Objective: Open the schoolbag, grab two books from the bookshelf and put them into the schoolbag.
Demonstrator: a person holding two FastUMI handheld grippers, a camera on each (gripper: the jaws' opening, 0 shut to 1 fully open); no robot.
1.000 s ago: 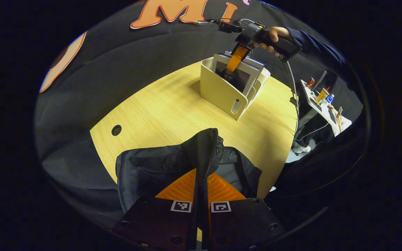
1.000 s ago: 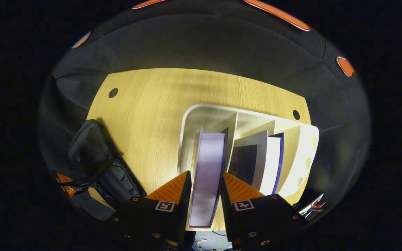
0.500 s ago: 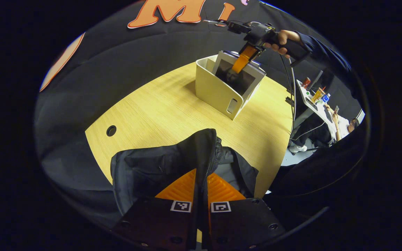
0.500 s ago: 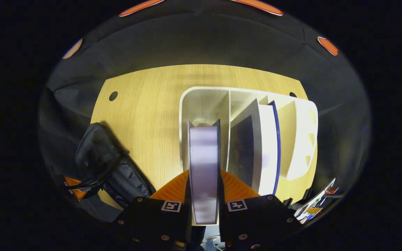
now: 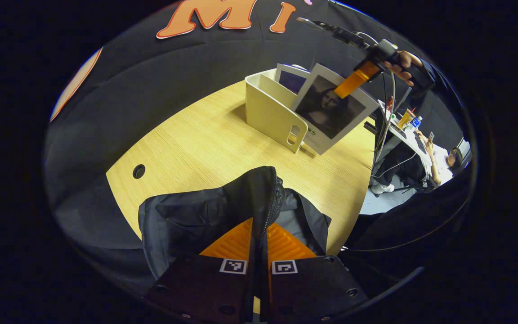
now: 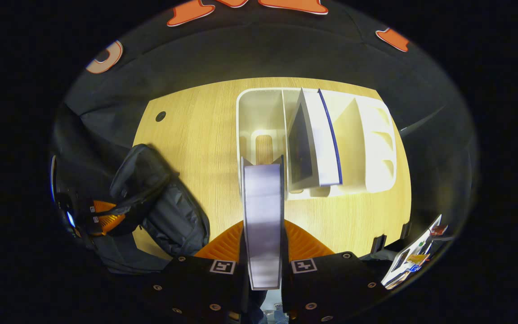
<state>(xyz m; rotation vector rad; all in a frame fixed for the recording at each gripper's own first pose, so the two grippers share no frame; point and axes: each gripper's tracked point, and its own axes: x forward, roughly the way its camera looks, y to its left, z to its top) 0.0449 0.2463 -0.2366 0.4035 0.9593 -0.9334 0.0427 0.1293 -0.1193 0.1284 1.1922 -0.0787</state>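
Gripping book (image 6: 262,225), right tool (image 6: 262,240); left tool (image 5: 259,243) pinching schoolbag (image 5: 205,216) flap, interior hidden.

**Camera placement and shared coverage**

The left gripper view sits low and close over the schoolbag (image 5: 205,216), which occupies its lower half. It faces forward across the wooden table (image 5: 205,144) toward the bookshelf (image 5: 270,114) at 1 o'clock, well apart.

The right gripper view looks steeply down from above onto the same table (image 6: 196,148). The bookshelf (image 6: 376,148) lies near, at 12 to 1 o'clock; the schoolbag (image 6: 160,198) lies at 9 o'clock.

Both views share the table, bookshelf and schoolbag. Each also shows the other gripper: the right gripper (image 5: 349,83) at 1 o'clock, the left gripper (image 6: 106,216) at 9 o'clock.
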